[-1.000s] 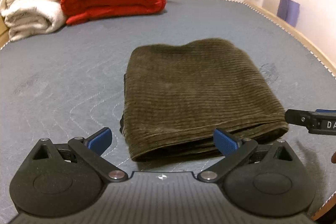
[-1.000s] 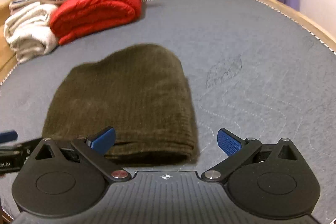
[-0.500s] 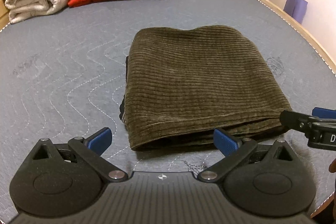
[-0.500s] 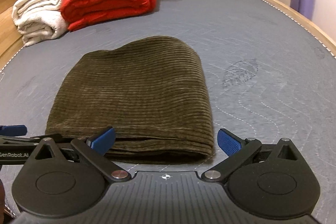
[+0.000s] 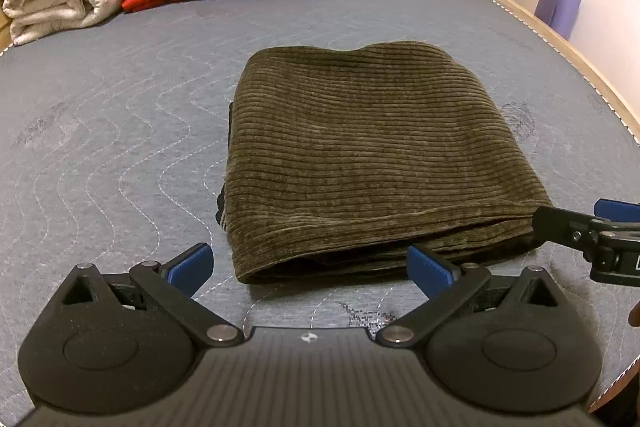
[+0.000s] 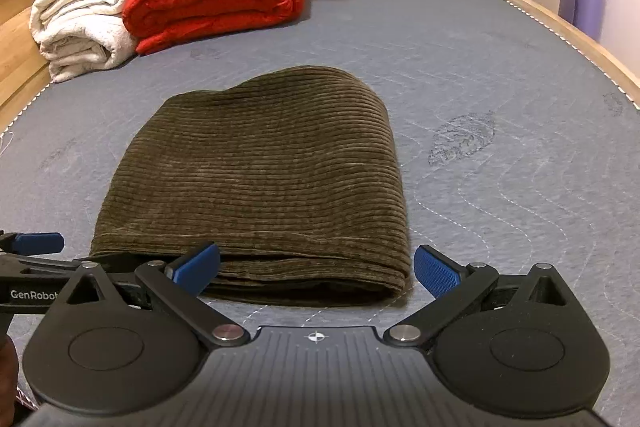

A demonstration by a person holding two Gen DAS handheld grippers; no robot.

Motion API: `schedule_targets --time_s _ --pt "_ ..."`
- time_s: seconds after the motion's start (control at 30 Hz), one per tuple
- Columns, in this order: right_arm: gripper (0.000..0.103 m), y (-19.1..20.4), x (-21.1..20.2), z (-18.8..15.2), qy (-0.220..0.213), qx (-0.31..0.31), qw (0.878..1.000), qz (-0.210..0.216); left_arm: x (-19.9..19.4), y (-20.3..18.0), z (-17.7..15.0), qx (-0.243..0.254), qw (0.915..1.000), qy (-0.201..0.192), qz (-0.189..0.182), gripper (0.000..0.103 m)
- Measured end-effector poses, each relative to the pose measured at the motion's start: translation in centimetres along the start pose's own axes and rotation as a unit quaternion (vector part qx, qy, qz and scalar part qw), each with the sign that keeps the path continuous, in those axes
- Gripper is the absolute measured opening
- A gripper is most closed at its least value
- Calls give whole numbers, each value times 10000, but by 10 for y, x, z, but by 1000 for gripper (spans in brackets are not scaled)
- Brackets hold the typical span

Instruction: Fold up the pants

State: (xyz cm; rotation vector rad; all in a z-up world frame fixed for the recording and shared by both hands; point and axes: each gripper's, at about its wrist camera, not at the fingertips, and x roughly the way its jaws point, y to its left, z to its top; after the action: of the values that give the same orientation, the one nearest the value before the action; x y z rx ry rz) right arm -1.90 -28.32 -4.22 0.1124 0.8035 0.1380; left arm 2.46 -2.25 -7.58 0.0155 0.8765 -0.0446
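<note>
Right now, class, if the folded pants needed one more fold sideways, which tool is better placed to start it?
Probably the right tool: open, with the pants corner between its fingers. The left tool is open too.

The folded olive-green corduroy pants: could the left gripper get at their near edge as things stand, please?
Probably yes. The left gripper is open just short of the folded olive-green corduroy pants, and only bare grey quilted mattress lies between. The right gripper sits off to the side.
</note>
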Motion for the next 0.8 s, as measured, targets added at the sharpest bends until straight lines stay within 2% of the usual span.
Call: schedule_targets --time_s 0.8 --pt "102 3 2 -1 33 -52 10000 2 -3 0 1 70 9999 -74 -14 103"
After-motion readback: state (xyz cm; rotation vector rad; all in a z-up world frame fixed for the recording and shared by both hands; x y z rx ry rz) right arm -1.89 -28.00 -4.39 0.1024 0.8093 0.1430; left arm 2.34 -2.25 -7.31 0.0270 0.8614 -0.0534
